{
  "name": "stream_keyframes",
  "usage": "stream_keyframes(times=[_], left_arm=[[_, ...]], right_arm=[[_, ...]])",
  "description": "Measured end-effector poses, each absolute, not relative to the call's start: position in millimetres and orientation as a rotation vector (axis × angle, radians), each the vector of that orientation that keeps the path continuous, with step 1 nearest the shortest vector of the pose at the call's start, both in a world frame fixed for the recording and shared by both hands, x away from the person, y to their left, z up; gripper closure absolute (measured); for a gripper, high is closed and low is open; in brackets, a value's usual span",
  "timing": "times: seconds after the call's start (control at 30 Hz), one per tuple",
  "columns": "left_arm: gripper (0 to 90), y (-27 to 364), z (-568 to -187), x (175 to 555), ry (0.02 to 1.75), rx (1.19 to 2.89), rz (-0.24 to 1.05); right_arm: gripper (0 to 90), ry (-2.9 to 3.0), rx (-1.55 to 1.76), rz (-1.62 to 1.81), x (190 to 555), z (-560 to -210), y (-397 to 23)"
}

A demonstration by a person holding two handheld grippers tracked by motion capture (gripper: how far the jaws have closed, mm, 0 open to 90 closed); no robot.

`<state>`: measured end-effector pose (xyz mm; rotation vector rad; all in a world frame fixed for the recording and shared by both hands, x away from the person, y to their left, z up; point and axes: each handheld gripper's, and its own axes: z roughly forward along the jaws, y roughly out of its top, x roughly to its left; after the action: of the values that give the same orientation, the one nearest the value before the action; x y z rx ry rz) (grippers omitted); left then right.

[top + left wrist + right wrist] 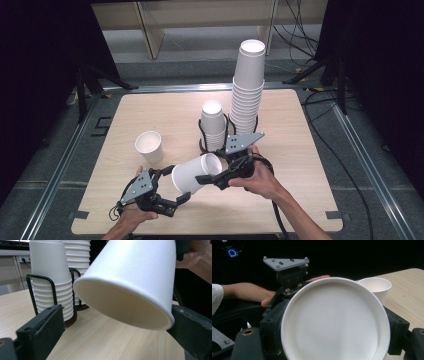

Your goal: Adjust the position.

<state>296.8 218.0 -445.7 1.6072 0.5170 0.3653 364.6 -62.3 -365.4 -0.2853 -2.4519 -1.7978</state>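
- A single white paper cup (195, 172) hangs sideways above the wooden table (300, 150), at about 6 o'clock from the table's centre, passing between the two hand-held grippers.
- The right gripper (212, 176) is clamped on the cup's base end; in the right gripper view its two black jaws press the cup (335, 320) from both sides.
- The left gripper (172, 186) sits at the cup's mouth end with its jaws spread wide. In the left gripper view the rim (120, 317) lies between them: the left jaw is clear of it; whether the right jaw touches cannot be told.
- Judged step: a hand-over, the left side having let go.
- At 12 o'clock from the cup stand two wire holders: a short stack of cups (213, 125) and a tall stack of cups (247, 90).
- A loose cup (149, 146) stands upright at 10 o'clock.
- The next move likely calls for the right hand to turn the cup upright and carry it to a stack or the table, without crushing the thin wall.
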Motion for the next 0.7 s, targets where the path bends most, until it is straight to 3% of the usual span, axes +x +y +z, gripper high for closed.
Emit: stream_keyframes(times=[0.53, 0.7], left_arm=[[0.1, 216, -444, 291, 0.424, 1.599, 0.359], [5.7, 216, -440, 289, 0.405, 1.612, 0.345]], right_arm=[[23.7, -2.418, -0.231, -1.751, 356, -372, -47], [23.9, -2.407, -0.220, -1.761, 357, -373, -47]])
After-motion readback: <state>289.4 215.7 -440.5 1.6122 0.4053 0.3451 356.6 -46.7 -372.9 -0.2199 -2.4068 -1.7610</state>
